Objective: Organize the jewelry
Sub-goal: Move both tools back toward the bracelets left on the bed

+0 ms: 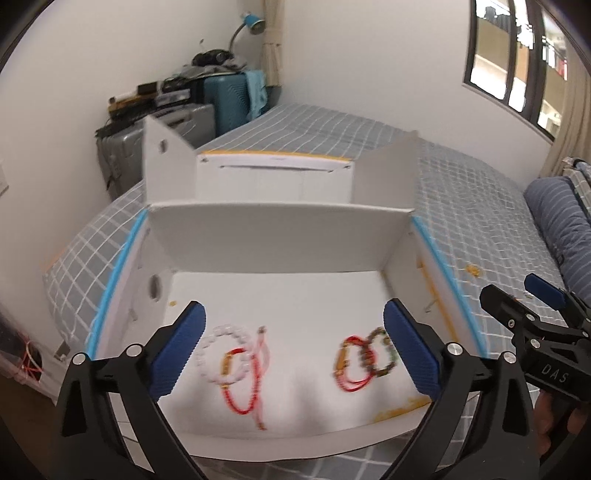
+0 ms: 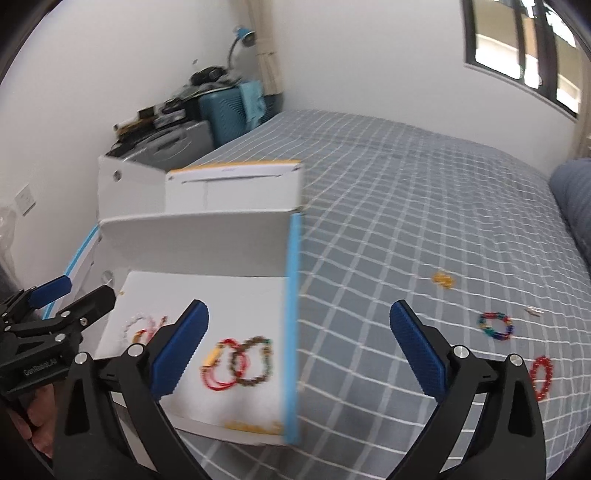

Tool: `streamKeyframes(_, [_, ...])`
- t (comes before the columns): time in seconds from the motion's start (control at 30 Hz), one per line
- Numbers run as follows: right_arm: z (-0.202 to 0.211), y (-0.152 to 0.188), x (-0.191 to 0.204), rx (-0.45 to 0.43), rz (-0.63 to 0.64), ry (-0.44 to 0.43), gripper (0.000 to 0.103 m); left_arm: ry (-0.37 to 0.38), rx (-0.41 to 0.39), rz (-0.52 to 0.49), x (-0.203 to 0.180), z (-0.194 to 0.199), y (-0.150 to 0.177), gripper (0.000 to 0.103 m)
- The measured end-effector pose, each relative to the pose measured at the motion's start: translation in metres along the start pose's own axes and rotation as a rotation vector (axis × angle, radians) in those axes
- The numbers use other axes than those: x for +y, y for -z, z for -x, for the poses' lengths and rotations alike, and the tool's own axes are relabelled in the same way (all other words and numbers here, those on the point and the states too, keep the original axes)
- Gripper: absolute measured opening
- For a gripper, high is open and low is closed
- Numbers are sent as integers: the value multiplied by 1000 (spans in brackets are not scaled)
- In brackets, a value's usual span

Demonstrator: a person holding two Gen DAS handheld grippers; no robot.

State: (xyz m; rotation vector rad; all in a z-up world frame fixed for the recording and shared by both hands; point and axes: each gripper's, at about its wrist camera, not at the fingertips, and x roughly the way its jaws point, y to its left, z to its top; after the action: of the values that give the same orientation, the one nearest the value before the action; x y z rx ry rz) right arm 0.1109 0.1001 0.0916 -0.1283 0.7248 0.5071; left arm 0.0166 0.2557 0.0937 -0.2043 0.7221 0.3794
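- Bedroom setting: a bed with a grey checked cover carries an open white cardboard box with blue tape along its edges.
- Suitcases are stacked in the far corner under a blue lamp.
- Left tool: jaws spread wide, nothing between the pads, positioned above the box floor.
- Right tool: jaws spread wide, nothing held, positioned over the right edge of the box.
- Inside the box, left group: a white bead bracelet overlapping a red cord bracelet and a pink cord.
- Inside the box, right group: a red bracelet touching a dark bead bracelet.
- On the bed cover, right of the box: a multicoloured bracelet, a red bead bracelet and a small yellow piece, well apart from one another.
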Motion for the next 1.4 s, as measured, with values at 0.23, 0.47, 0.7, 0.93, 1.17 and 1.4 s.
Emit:
streamKeyframes(0.23, [26, 10, -79, -35, -76, 116, 95, 78, -20, -93, -71, -4, -5, 97])
streamKeyframes(0.47, [48, 34, -173, -44, -171, 258, 95, 196, -12, -176, -149, -17, -3, 97])
streamKeyframes(0.7, [50, 65, -253, -24, -272, 344, 95, 301, 24, -260, -240, -53, 5, 97])
streamKeyframes(0.93, [31, 96, -304, 27, -327, 386, 94, 342, 81, -324, -314, -109, 23, 97])
streamKeyframes(1.17, [-1, 118, -334, 90, -349, 408, 88, 339, 123, -340, -362, -170, 33, 97])
streamKeyframes(1.4, [-30, 137, -356, 151, -388, 407, 82, 318, 149, -361, -383, -210, 35, 97])
